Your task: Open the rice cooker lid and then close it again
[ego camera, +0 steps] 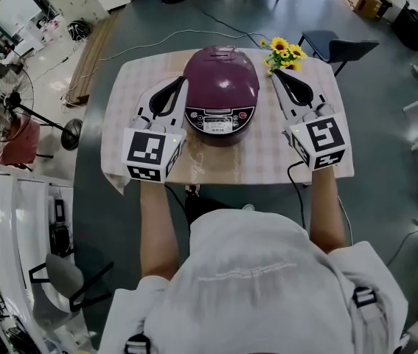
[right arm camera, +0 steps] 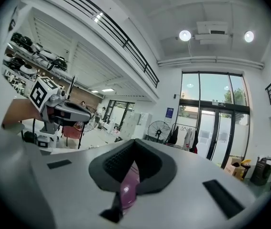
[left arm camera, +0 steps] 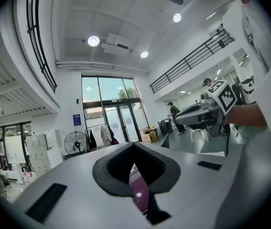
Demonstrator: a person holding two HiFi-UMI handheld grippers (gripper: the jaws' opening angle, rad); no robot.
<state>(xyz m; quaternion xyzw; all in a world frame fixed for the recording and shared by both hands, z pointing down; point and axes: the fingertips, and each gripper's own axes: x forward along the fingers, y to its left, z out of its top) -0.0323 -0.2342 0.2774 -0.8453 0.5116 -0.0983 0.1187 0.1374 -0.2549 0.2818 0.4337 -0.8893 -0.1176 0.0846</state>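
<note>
My left gripper (ego camera: 180,83) and right gripper (ego camera: 276,74) sit just beside the rounded, glossy purple rice cooker (ego camera: 221,80), one on each side. It stands lid-down at the middle of the checked-cloth table (ego camera: 264,161). Both pairs of my fingers are pressed together, holding nothing.

The right gripper (right arm camera: 134,149) has its jaws together, empty, with a sliver of purple rice cooker (right arm camera: 127,191) below them and the left gripper (right arm camera: 64,111) at the left.
</note>
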